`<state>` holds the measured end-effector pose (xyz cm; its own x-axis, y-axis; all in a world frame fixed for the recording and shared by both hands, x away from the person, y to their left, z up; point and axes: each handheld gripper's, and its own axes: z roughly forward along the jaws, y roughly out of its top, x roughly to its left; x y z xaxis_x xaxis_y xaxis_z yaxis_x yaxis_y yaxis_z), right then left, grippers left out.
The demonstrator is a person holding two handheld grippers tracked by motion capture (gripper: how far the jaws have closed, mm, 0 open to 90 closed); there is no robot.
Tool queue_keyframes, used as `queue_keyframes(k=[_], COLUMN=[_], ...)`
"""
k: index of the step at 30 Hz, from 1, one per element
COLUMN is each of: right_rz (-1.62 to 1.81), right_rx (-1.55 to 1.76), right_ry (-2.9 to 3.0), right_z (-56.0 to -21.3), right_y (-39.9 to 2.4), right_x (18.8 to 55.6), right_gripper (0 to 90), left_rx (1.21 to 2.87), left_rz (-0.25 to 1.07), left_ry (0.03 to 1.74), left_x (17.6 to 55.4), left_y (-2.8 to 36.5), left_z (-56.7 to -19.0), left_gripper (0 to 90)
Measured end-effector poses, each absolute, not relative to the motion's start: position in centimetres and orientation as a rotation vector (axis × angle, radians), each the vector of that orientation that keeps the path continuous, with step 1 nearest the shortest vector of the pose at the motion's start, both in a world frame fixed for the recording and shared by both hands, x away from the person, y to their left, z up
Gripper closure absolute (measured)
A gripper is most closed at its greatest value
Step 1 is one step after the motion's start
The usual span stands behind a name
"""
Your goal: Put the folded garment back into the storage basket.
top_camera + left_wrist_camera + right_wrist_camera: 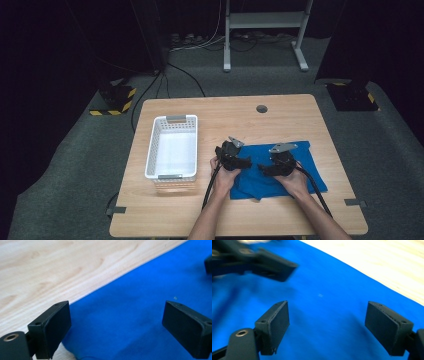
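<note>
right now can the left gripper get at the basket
Probably yes. The left gripper is open over the blue cloth, holding nothing, and the white basket sits just to its left on the table with nothing between them.

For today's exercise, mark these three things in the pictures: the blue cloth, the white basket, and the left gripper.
blue cloth (310, 170): high view, on its bare right part.
white basket (172, 119): high view, on its far rim.
left gripper (116, 322): left gripper view, midway between its open fingers.

Wooden table (300, 210): white basket (172, 147) at left, blue cloth (307, 162) spread flat at right.
</note>
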<state>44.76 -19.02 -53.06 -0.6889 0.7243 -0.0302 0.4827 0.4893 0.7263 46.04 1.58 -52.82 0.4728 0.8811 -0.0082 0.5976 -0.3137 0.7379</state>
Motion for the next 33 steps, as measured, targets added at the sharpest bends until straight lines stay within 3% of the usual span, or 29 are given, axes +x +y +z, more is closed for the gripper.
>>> queue_keyframes(k=[7, 17, 24, 33], right_rz=[1.022, 1.036, 1.085, 1.043], right_rx=[0.935, 1.002, 0.955, 0.989], right_ry=[2.469, 2.422, 2.441, 2.436], right_z=[-53.3, -53.8, -53.2, -53.8], right_y=[-16.5, -19.4, -18.1, -18.8], right_x=[43.6, 44.7, 43.2, 44.4], right_gripper=[19.4, 18.5, 19.9, 19.5], left_rx=[2.072, 2.101, 2.066, 2.067], left_rz=[0.539, 0.52, 0.53, 0.501], left_ry=[1.244, 1.23, 1.251, 1.253], left_x=[46.5, 47.2, 46.6, 47.5], left_y=[2.1, 0.3, 1.5, 0.8], left_z=[-53.7, -53.4, -53.1, -53.7], left_gripper=[9.8, 9.2, 10.0, 9.9])
